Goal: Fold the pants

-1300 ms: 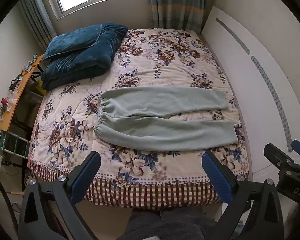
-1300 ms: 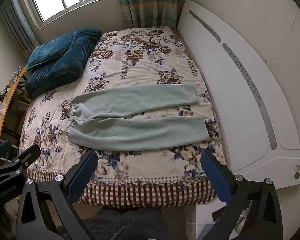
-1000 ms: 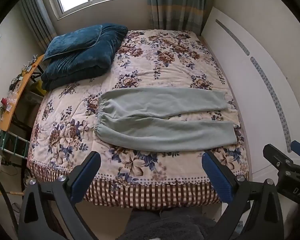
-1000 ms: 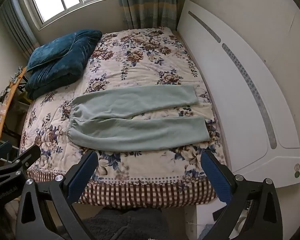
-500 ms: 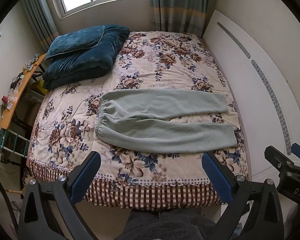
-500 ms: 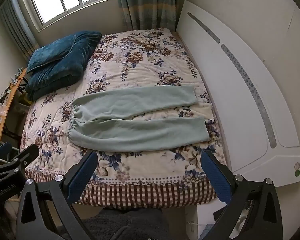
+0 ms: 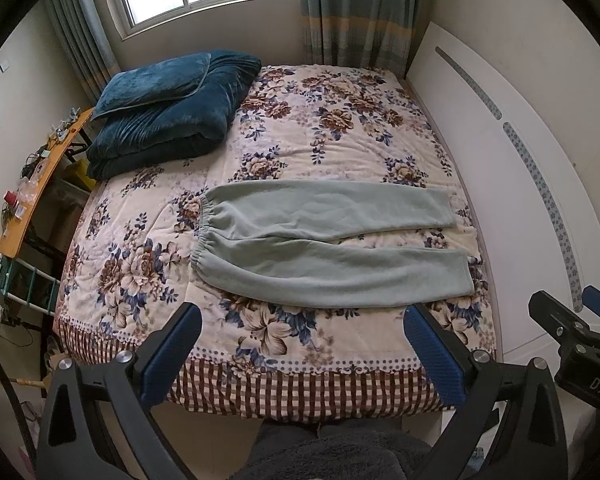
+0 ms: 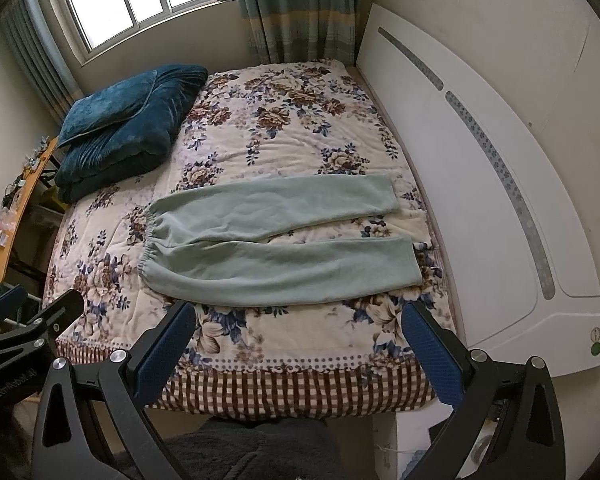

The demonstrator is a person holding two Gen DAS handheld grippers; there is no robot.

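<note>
Pale green pants [image 7: 324, 240] lie flat on the floral bed cover, waistband at the left, both legs spread apart toward the right; they also show in the right wrist view [image 8: 276, 240]. My left gripper [image 7: 300, 344] is open and empty, held above the near edge of the bed, short of the pants. My right gripper [image 8: 296, 340] is open and empty, likewise over the near edge. The right gripper's fingers [image 7: 568, 328] show at the right in the left wrist view, and the left gripper's fingers [image 8: 40, 320] at the left in the right wrist view.
A folded dark blue quilt with a pillow [image 7: 164, 116] lies at the bed's far left corner. A white headboard [image 7: 520, 168] runs along the right side. A cluttered orange desk [image 7: 32, 188] stands left of the bed. A window and curtains [image 7: 356, 8] are behind.
Both grippers have moved slightly forward toward the bed; the pants look a little nearer and lower in view. The pants have not moved and both grippers stay open.
</note>
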